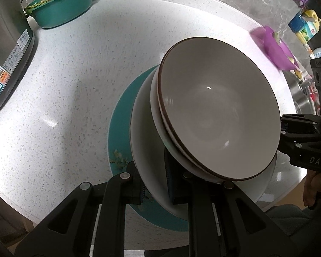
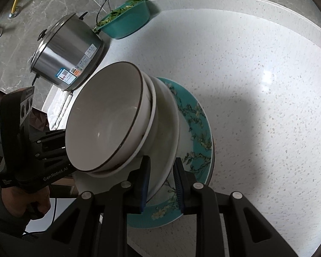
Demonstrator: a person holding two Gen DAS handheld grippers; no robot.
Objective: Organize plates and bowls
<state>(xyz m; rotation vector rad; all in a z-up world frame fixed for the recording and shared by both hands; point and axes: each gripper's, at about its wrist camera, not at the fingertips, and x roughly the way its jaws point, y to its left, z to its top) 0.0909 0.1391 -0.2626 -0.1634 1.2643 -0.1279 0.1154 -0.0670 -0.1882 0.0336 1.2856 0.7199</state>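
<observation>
**Stack of dishes gripped from both sides above counter**

Stack composition, top to bottom: two nested brown-rimmed bowls point(image 1: 220, 111), a larger white bowl point(image 1: 143, 132), and a teal floral plate point(image 2: 200, 132) beneath.

Left gripper point(image 1: 154, 184) was clamped narrowly on the white bowl's rim, one pad inside the wall and one outside. The teal plate lay directly below and ahead of its fingers, with leaf scraps beside the left finger.

Right gripper point(image 2: 161, 182) was closed on the opposite rim of the same white bowl, blue pads pressing either side of the wall. The nested bowls sat up and to its left.

Whether the plate rested on the speckled counter point(image 1: 74, 85) could not be determined.

Far ahead of the left gripper stood a teal basin point(image 1: 64, 6) of greens; a steel cooker point(image 2: 68, 53) stood beside it.
</observation>
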